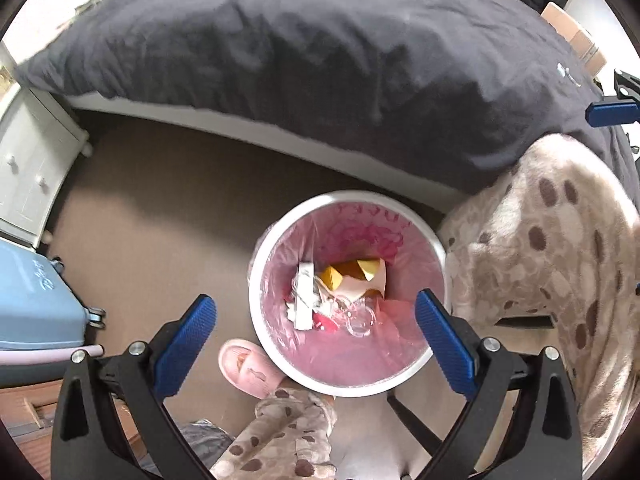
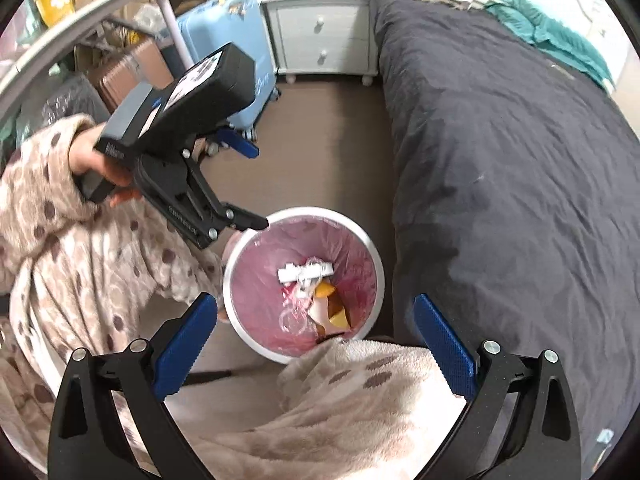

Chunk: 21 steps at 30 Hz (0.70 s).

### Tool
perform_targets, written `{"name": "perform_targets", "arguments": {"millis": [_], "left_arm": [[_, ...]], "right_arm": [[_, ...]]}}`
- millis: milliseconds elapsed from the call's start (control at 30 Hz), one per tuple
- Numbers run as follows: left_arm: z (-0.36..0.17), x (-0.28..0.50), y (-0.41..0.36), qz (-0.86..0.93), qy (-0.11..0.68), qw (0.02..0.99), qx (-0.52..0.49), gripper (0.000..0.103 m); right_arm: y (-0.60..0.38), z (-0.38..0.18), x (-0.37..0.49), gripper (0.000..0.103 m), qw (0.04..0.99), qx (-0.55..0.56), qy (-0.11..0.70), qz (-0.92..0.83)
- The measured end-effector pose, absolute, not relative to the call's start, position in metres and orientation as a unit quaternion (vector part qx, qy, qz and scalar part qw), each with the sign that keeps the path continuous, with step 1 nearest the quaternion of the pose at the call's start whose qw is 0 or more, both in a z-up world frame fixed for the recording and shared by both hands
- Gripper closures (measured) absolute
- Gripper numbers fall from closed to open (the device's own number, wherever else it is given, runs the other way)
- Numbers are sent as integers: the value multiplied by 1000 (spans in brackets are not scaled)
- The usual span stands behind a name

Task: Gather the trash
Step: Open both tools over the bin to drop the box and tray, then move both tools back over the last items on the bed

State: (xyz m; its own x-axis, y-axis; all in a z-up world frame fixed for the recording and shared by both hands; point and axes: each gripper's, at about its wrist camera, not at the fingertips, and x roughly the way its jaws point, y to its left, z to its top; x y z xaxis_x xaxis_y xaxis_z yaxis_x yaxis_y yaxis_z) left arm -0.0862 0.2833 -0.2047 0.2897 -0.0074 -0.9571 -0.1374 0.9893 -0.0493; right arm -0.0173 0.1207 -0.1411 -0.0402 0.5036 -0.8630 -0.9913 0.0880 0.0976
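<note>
A white round trash bin (image 1: 436,240) (image 2: 376,256) with a pink liner stands on the brown floor beside the bed. Inside lie a white wrapper (image 1: 304,304) (image 2: 304,272), a yellow and white paper piece (image 1: 360,276) (image 2: 332,312) and clear plastic (image 1: 360,320) (image 2: 292,320). My left gripper (image 1: 316,304) (image 2: 250,184) hangs over the bin, open, with nothing between its blue pads. My right gripper (image 2: 315,304) hovers over the bin's near rim, also open and holding nothing. One of its blue fingers (image 1: 612,112) shows at the right edge of the left wrist view.
A bed with a dark grey duvet (image 1: 320,60) (image 2: 500,140) runs along the bin. A white nightstand (image 2: 324,40) and a blue suitcase (image 2: 236,60) stand by the wall. The person's spotted fleece robe (image 2: 80,260) and a pink slipper (image 1: 248,368) are close to the bin.
</note>
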Motion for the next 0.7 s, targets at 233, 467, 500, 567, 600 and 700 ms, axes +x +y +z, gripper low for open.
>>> {"name": "perform_targets", "arguments": {"millis": [233, 467, 500, 567, 600, 700], "left_arm": [[-150, -84, 267, 75, 552, 828, -62, 5], [-92, -71, 226, 59, 501, 860, -72, 5], [-85, -69, 219, 52, 492, 866, -78, 5], [-74, -63, 204, 32, 472, 876, -92, 5], [-72, -59, 198, 27, 467, 879, -93, 5], [-65, -44, 174, 18, 452, 887, -90, 5]], "right_arm": [[84, -101, 1, 7, 665, -192, 404, 598], [12, -63, 31, 7, 729, -79, 388, 558], [0, -59, 36, 7, 739, -66, 384, 550], [-28, -52, 45, 7, 761, -40, 376, 527], [-39, -51, 49, 7, 768, -34, 374, 518], [-79, -46, 56, 7, 792, -17, 368, 487]]}}
